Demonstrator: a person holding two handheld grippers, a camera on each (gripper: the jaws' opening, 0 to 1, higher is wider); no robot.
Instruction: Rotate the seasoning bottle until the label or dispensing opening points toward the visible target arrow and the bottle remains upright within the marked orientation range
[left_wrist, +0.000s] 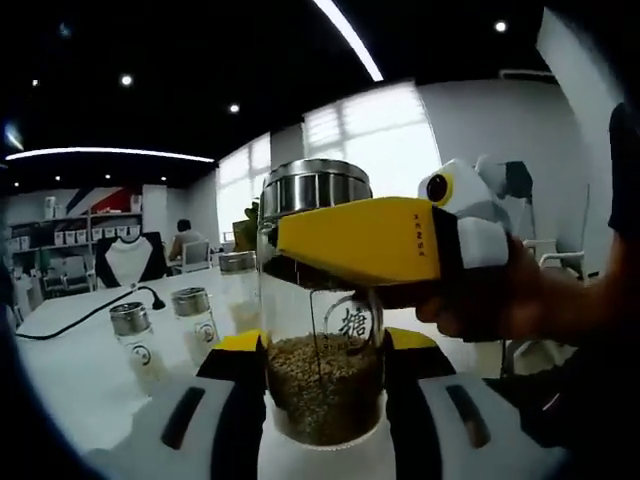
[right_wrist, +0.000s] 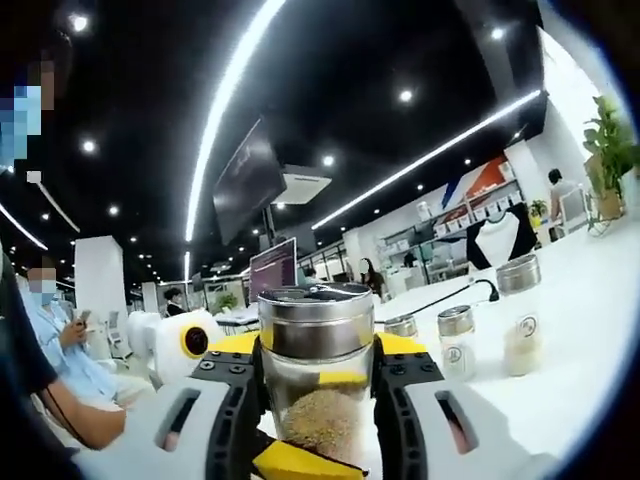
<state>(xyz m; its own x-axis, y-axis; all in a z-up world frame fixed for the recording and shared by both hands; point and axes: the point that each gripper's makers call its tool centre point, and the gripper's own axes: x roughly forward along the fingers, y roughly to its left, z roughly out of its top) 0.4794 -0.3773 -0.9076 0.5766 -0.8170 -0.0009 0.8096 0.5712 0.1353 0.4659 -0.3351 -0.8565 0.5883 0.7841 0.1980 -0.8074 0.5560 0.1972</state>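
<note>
Turning step in hand: left tongs (left_wrist: 322, 345) clamp the upright bottle (left_wrist: 320, 330) low, right tongs (right_wrist: 318, 350) clamp its neck. Next: twist gently, keeping it vertical.

Open office: shelves (left_wrist: 65, 235), monitor (right_wrist: 272, 268)

White surface (left_wrist: 80, 370) bearing small steel-lidded seasoning jars (left_wrist: 135, 340), a taller jar (left_wrist: 238, 285) farther back, and a black cable (left_wrist: 90, 312) running across it; a large seasoning bottle (left_wrist: 322, 370) stands upright nearest.
</note>
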